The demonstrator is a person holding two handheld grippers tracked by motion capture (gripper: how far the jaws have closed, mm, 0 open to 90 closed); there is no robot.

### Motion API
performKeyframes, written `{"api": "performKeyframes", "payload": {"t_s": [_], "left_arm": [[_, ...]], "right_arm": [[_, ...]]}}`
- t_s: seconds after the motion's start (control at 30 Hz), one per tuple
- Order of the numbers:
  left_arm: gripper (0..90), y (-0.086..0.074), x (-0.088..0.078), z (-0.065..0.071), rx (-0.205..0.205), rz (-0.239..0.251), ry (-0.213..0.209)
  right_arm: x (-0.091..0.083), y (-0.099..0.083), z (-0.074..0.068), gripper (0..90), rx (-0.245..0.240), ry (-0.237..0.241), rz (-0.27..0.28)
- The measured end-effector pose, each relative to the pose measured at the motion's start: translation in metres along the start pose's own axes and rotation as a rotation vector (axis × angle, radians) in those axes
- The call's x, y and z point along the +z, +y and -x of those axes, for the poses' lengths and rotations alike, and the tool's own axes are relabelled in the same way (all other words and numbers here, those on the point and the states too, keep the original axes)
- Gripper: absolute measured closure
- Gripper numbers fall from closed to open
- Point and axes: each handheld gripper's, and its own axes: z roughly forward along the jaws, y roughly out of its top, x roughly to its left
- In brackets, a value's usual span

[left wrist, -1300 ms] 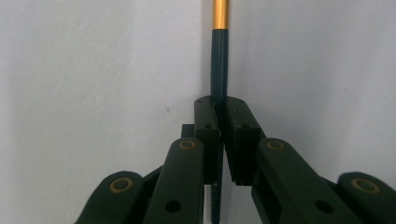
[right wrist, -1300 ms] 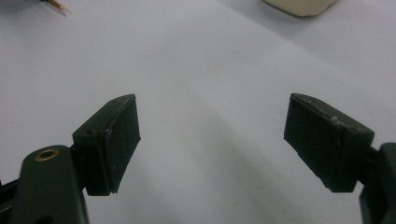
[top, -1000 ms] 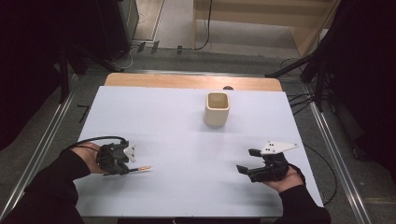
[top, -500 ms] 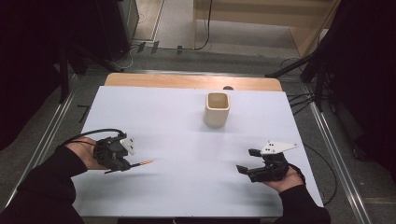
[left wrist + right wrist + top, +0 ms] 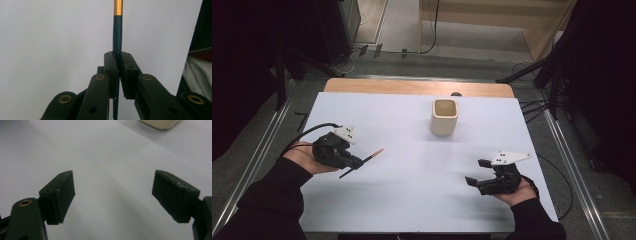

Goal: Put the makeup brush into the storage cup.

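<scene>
I have the left claw point(image 5: 357, 161) clenched on a pencil point(image 5: 371, 156), a dark shaft with a gold band toward its far end. In the left gripper view its two pads are pressed together on the shaft point(image 5: 117, 37), which runs straight out ahead between them, with a short stub of it showing below the pads. Taking the cream cup point(image 5: 444, 117) as my landmark, the pencil sits well off to the cup's left and nearer to me, held clear above the white bench point(image 5: 412, 200), its orange tip slanting toward the cup.

My right claw point(image 5: 475, 171) is released, its jaws standing wide apart with nothing between them. It sits to the cup's right and nearer to me, well apart from it and low over the bench. In the right gripper view the cup's base point(image 5: 161, 123) shows at the top edge, beyond the spread pads point(image 5: 66, 192).
</scene>
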Motion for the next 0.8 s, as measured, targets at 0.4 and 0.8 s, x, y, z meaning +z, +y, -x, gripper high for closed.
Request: {"api": "performKeyframes", "payload": {"t_s": [0.4, 0.8], "left_arm": [[85.2, 0.003, 0.003, -0.004, -0.124, 0.166, -0.059], [85.2, 0.006, 0.017, -0.002, -0.192, 0.277, -0.094]], "right_arm": [[0.0, 0.001, -0.001, 19.6, -0.007, 0.011, 0.02], [0.001, 0.009, -0.005, 18.8, -0.001, 0.053, 0.068]]}}
